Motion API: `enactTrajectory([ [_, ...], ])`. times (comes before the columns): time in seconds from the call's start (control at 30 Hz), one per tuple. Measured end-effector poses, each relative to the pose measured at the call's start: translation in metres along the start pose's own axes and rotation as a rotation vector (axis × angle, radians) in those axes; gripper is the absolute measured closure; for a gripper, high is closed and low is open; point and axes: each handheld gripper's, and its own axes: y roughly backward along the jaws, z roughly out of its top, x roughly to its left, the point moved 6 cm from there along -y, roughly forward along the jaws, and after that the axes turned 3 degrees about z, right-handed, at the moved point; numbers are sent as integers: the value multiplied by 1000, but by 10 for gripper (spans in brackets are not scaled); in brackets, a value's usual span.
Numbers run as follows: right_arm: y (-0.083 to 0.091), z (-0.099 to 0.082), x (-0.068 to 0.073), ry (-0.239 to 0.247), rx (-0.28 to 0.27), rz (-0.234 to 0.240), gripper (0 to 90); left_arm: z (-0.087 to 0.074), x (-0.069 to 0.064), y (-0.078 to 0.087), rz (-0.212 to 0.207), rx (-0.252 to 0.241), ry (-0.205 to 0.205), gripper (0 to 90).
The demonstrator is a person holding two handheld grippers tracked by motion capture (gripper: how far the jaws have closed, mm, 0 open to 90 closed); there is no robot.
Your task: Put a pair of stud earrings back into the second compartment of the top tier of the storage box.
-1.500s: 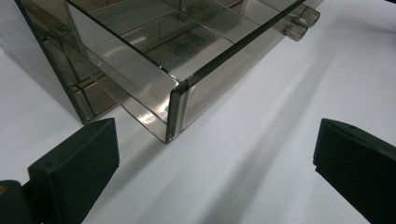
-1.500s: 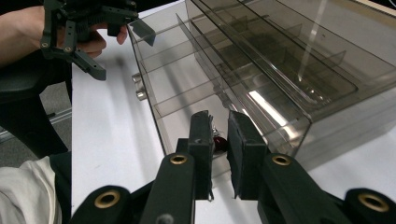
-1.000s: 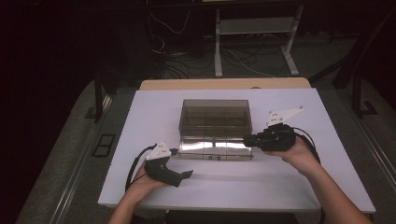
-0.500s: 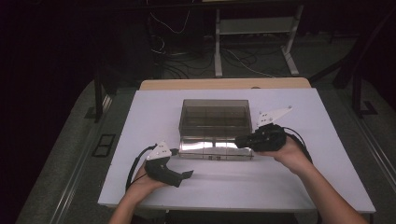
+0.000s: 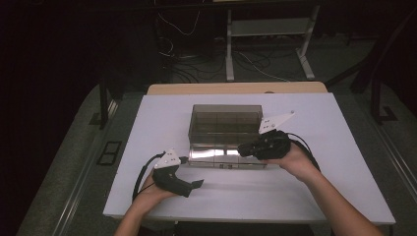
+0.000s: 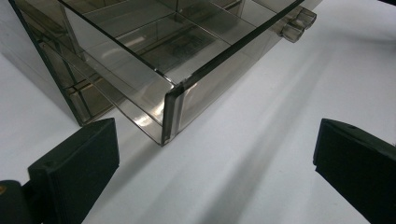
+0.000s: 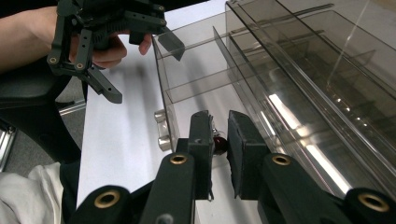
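The right gripper (image 7: 219,135) grips a small dark red object (image 7: 219,142) over the open drawer (image 5: 223,156). At seven o'clock from the drawer, the left gripper (image 5: 194,186) rests with jaws wide open.

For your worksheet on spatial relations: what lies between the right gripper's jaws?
In the right gripper view, a small dark red object sits between the right gripper jaws, above the open drawer.

I count one smoky drawer box (image 5: 225,129) on the tabletop (image 5: 339,167), one small red item (image 7: 219,143), two claws.
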Motion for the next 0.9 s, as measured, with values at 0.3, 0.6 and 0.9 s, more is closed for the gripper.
enactTrajectory([
  [0.3, -14, 4, 3, 12, 25, 2, 789, 0, 0, 0, -2, 3, -4, 0],
  [0.6, -23, 3, 1, 11, 47, -8, 786, -1, -1, 0, -5, 7, -9, 0],
  [0.9, -27, 2, 2, 15, 61, -8, 756, -1, -2, -1, -9, 14, -14, 0],
])
